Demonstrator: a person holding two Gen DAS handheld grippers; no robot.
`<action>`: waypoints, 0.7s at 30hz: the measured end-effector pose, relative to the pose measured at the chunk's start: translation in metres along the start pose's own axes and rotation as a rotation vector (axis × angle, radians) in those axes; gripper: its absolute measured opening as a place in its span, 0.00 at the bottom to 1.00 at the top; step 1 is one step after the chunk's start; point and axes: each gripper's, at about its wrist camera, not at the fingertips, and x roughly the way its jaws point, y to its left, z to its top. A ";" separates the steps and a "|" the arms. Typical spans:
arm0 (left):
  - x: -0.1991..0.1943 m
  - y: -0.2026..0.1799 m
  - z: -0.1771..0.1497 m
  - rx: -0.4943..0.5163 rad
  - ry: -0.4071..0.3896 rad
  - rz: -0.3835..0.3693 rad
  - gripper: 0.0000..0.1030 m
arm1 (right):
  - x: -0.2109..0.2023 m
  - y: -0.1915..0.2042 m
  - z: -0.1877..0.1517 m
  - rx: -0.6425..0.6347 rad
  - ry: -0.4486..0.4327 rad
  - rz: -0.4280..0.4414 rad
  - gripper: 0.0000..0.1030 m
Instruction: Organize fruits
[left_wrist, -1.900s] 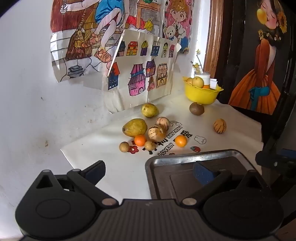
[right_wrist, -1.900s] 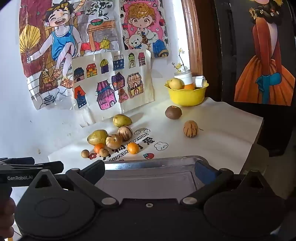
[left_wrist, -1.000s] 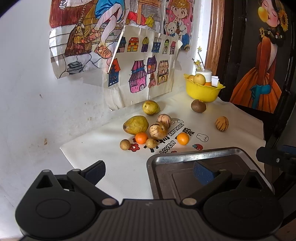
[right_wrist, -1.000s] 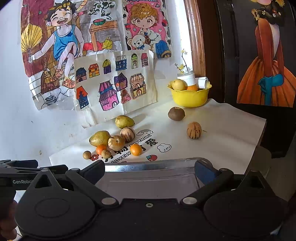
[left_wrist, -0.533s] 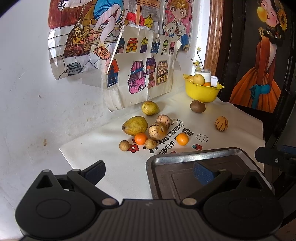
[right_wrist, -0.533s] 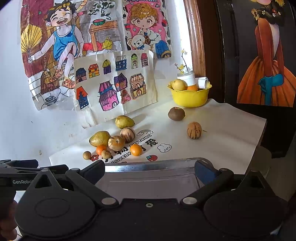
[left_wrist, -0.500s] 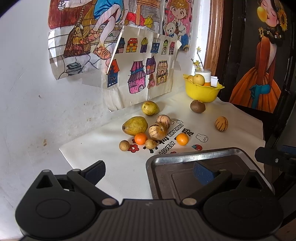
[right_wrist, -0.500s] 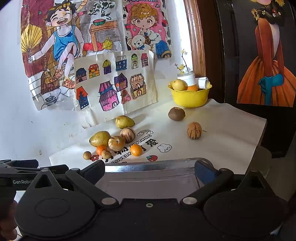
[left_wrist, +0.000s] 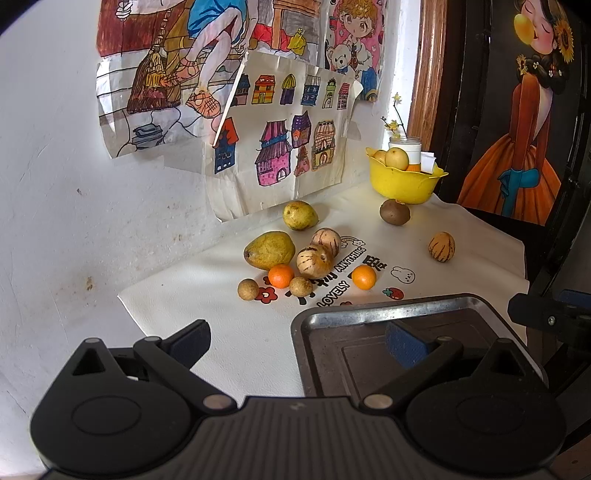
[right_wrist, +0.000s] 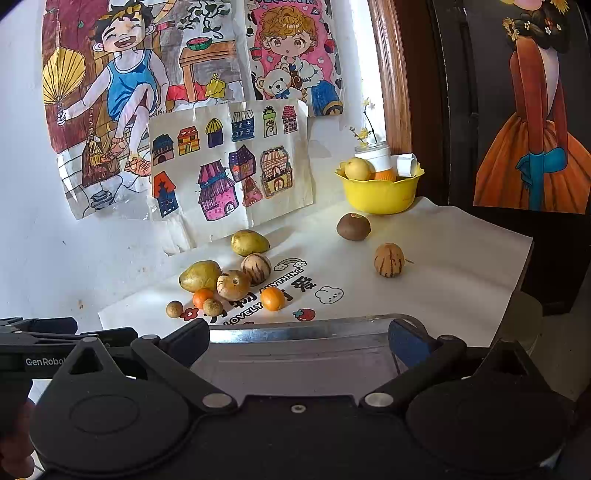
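Left wrist view: left gripper (left_wrist: 295, 343) wide open, empty, level above the worktop (left_wrist: 229, 317); large mango (left_wrist: 269, 250) at 12 o'clock, long axis 9-to-3, blunt end at 3; metal tray (left_wrist: 369, 314) at 3, near edge hidden by gripper body.

Right wrist view: right gripper (right_wrist: 299, 343) wide open, empty; tray (right_wrist: 306, 328) between its fingers; yellow bowl (right_wrist: 380, 194) at 1 o'clock; contents partly hidden.

1. A grey metal tray (left_wrist: 399, 314) lies nearest, on the white printed table mat (left_wrist: 207, 314).
2. Behind the tray sits a cluster: two small orange tangerines (left_wrist: 281, 276), two striped round melons (left_wrist: 314, 261), a large yellow-green mango (left_wrist: 269, 250).
3. Far right at the back stands a yellow plastic bowl (left_wrist: 404, 184); a brown round fruit (left_wrist: 395, 213) lies just before it.
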 end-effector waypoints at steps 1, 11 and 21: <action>0.000 0.000 0.000 -0.001 0.001 -0.001 1.00 | 0.000 0.000 0.000 0.000 0.001 0.000 1.00; 0.000 0.000 0.000 -0.002 0.001 0.000 1.00 | 0.001 0.001 0.000 -0.001 0.001 0.001 1.00; 0.000 0.000 0.000 -0.002 0.001 0.000 1.00 | 0.001 0.002 -0.001 -0.001 0.000 0.001 1.00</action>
